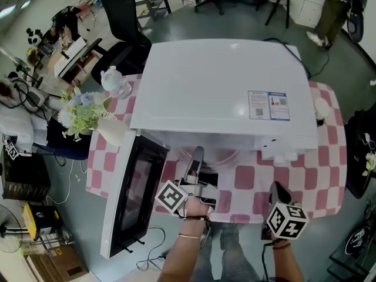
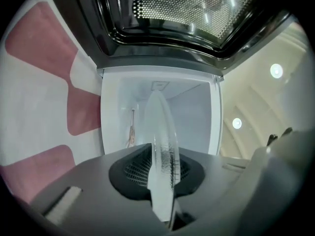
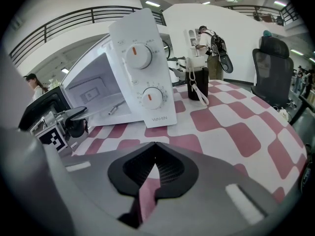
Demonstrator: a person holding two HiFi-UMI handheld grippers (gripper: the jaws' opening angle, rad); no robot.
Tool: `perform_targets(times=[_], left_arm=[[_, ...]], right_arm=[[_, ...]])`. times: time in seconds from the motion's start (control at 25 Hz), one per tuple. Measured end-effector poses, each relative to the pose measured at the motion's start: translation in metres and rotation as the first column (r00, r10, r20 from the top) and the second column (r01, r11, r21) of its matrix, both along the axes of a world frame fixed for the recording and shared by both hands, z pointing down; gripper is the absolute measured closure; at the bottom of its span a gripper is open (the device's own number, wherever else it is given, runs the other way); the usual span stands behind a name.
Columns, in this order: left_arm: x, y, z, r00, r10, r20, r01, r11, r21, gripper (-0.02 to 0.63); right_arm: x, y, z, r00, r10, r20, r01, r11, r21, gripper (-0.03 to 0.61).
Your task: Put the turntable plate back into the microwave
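Observation:
The clear glass turntable plate (image 2: 158, 127) stands on edge between the jaws of my left gripper (image 2: 160, 154), which is shut on its rim. It points level into the open white cavity (image 2: 187, 112) of the microwave (image 1: 223, 81). In the head view the left gripper (image 1: 197, 155) reaches under the microwave's front edge, and the plate (image 1: 222, 155) shows faintly there. My right gripper (image 1: 276, 188) hovers over the checked tablecloth to the right, tilted down. Its jaws (image 3: 152, 163) are shut with nothing between them. From the right gripper view the microwave (image 3: 142, 68) stands ahead, with the left gripper (image 3: 69, 118) at its opening.
The microwave door (image 1: 132, 192) hangs open to the left, past the table's edge; its mesh window (image 2: 197, 9) fills the top of the left gripper view. A vase of flowers (image 1: 82, 113) and a glass teapot (image 1: 114, 81) stand at the left. A black mug (image 3: 197, 85) sits behind the microwave.

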State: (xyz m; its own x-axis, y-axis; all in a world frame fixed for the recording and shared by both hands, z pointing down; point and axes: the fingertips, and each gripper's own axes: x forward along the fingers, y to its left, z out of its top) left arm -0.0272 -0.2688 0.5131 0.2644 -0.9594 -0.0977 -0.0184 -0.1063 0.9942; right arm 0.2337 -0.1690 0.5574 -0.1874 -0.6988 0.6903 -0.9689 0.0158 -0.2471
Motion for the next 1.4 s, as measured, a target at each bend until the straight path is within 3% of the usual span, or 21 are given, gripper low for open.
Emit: perform_targets(times=[1.4], left_arm=[[-0.001, -0.051, 0.011, 0.999, -0.028, 0.017, 0.029, 0.997, -0.077, 0.578]], right_arm=[[-0.019, -0.018, 0.008, 0.999, -0.049, 0.012, 0.05, 0.999, -0.022, 0.569]])
